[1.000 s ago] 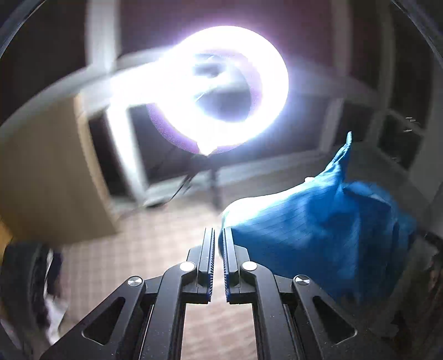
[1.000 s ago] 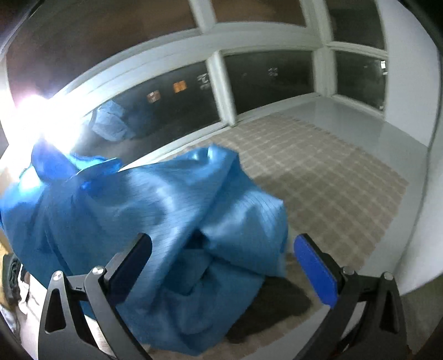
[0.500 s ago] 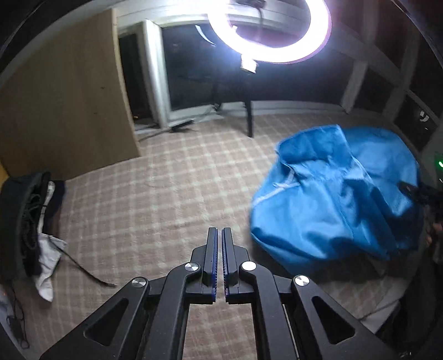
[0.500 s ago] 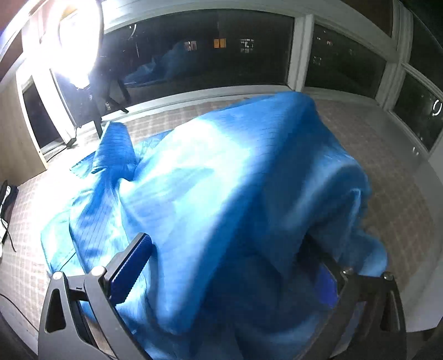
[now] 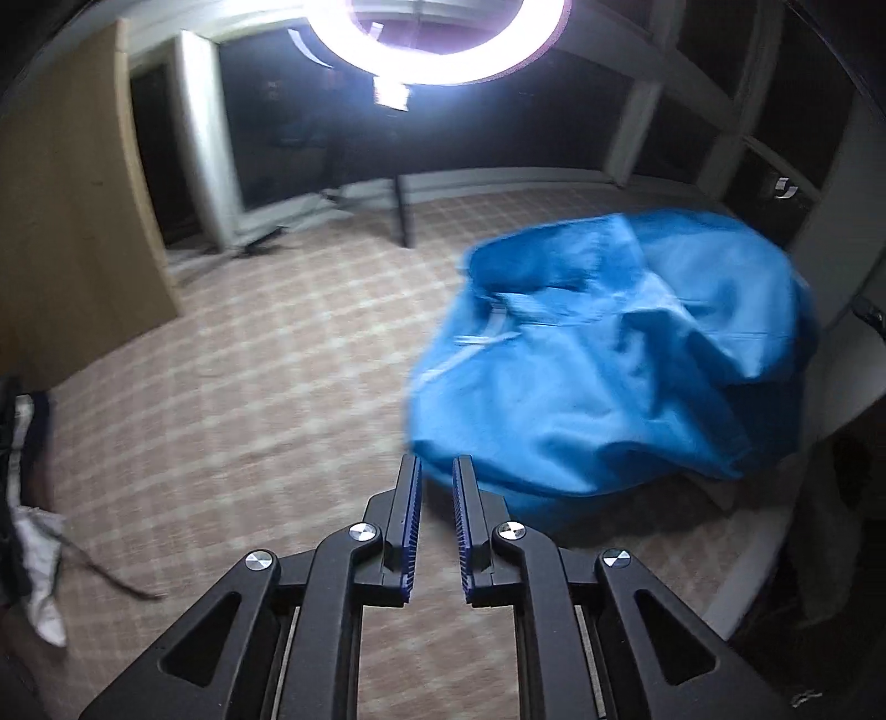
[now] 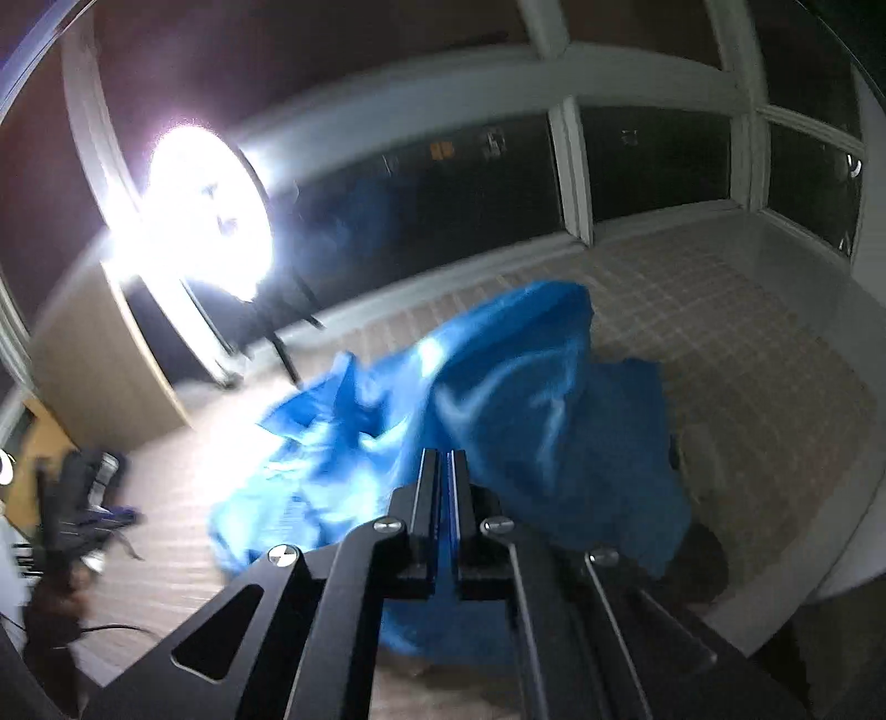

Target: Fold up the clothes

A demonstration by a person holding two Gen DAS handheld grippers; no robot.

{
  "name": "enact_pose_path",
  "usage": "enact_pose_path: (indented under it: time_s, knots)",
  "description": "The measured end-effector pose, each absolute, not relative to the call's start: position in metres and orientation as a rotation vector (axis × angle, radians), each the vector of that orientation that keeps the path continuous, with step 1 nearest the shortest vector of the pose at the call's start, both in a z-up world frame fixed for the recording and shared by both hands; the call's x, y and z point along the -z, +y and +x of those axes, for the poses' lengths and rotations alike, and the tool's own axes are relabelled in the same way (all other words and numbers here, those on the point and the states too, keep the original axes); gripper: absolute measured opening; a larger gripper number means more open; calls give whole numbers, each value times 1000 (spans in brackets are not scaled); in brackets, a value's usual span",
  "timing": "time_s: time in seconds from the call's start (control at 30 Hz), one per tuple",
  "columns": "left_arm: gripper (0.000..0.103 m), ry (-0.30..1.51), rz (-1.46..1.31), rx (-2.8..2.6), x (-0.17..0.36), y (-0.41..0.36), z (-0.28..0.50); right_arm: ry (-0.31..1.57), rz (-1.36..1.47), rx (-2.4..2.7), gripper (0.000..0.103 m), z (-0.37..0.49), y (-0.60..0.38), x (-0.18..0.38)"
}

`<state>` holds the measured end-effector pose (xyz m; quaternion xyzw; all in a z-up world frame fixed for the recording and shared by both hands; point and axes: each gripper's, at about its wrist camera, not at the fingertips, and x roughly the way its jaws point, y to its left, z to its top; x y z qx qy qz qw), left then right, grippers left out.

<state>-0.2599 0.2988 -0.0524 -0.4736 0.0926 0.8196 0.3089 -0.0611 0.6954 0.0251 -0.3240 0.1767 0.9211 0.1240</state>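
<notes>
A crumpled blue garment (image 5: 609, 376) lies bunched on the checked carpet (image 5: 249, 387), right of centre in the left wrist view. My left gripper (image 5: 437, 462) hovers over the carpet just short of the garment's near left edge. Its jaws are opening, a narrow gap shows, and nothing is between them. In the blurred right wrist view the blue garment (image 6: 526, 399) rises to a peak and drapes down around my right gripper (image 6: 443, 454). That gripper's jaws are shut, with cloth gathered at the tips.
A bright ring light (image 5: 437, 50) on a dark stand (image 5: 403, 210) is at the far side. A wooden panel (image 5: 66, 249) leans at the left. Dark and white items (image 5: 27, 498) lie at the left edge. Dark windows (image 6: 653, 160) line the back wall.
The left gripper let go of the garment, sank toward the carpet and now parts its jaws. The right gripper's wide jaws came over the garment and closed.
</notes>
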Motion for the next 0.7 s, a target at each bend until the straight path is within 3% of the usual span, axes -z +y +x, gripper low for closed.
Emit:
enact_pose_path:
  time_s: [0.03, 0.07, 0.13, 0.17, 0.2, 0.23, 0.4, 0.47, 0.5, 0.53, 0.7]
  knots:
    - [29, 238, -1251, -2134, 54, 312, -259, 456, -993, -2659, 3, -54, 690, -25]
    - [33, 236, -1249, -2106, 55, 325, -257, 384, -1062, -2623, 5, -52, 684, -21]
    - [47, 225, -1240, -2045, 58, 360, -252, 197, -1132, -2509, 31, -55, 674, -11]
    - [51, 194, -1248, -2001, 61, 381, -251, 136, -1144, -2467, 59, -55, 670, -6]
    - [64, 157, -1269, -1960, 63, 400, -251, 112, -1135, -2467, 71, -57, 667, -5]
    - [78, 121, -1289, -1919, 66, 419, -252, 94, -1123, -2473, 71, -58, 664, -4]
    - [80, 125, -1358, -1841, 94, 511, -258, 92, -1085, -2503, 71, -66, 668, -6]
    - [73, 153, -1353, -1853, 108, 534, -261, 122, -1082, -2512, 72, -69, 676, -7]
    - [40, 134, -1355, -1847, 114, 539, -263, 142, -1084, -2513, 72, -71, 679, -6]
    - [0, 110, -1374, -1832, 121, 544, -267, 162, -1087, -2515, 72, -73, 683, -6]
    - [0, 42, -1293, -1875, 106, 509, -266, 248, -1101, -2507, 72, -78, 708, 4]
